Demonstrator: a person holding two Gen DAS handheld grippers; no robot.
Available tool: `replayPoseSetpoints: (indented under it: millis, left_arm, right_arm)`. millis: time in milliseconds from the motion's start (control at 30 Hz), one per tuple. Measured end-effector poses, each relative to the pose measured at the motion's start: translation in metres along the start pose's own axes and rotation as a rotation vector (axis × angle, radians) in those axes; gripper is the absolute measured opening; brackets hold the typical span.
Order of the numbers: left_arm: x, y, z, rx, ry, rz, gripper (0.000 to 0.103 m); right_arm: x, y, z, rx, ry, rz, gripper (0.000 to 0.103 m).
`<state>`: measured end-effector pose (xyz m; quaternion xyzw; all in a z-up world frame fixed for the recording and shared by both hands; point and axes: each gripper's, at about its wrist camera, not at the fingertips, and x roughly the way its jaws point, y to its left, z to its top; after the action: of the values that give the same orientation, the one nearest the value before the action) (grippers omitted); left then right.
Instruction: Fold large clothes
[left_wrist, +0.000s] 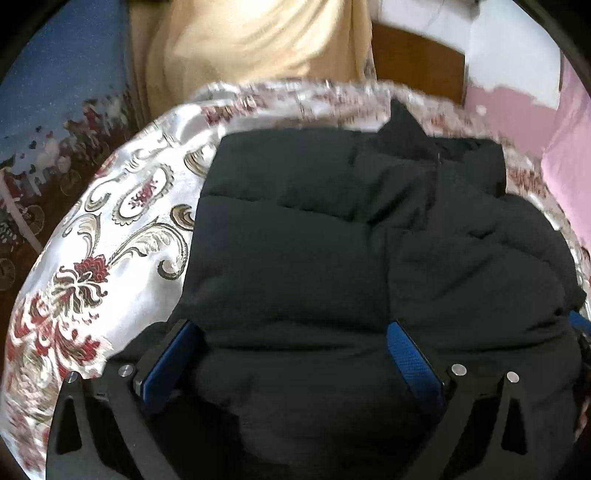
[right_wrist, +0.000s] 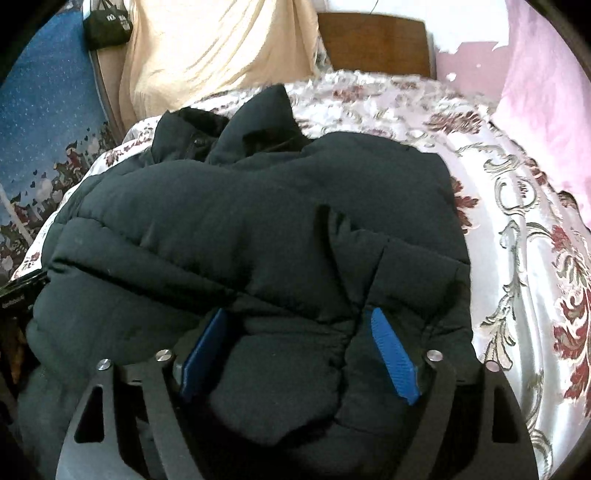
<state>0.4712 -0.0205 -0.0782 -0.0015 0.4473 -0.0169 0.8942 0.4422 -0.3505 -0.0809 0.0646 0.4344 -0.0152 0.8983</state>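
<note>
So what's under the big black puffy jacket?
The jacket lies on a shiny flowered bedspread, which shows all around it. What lies directly beneath the jacket is covered, so I can't tell.

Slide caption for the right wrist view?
Right gripper open astride a puffy fold of the black padded jacket on a floral bedspread.

Left wrist view: my left claw (left_wrist: 291, 354) points down at the black puffer jacket (left_wrist: 332, 240), blue pads (left_wrist: 413, 365) spread wide, padded fabric bulging between them. I cannot tell whether the pads press it. Jacket lies folded on the bed's floral satin bedspread (left_wrist: 110, 221). Beyond: beige cloth (left_wrist: 251, 37), wooden headboard (left_wrist: 417, 62), pink wall (left_wrist: 517, 114). Far edge blurred.
</note>
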Motion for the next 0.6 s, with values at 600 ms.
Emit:
replayPoseSetpoints:
  millis: [600]
  left_arm:
    - [0.001, -0.048, 0.216, 0.066, -0.038, -0.151, 0.103]
  right_arm:
    - [0.031, -0.021, 0.202, 0.171, -0.024, 0.064, 0.092]
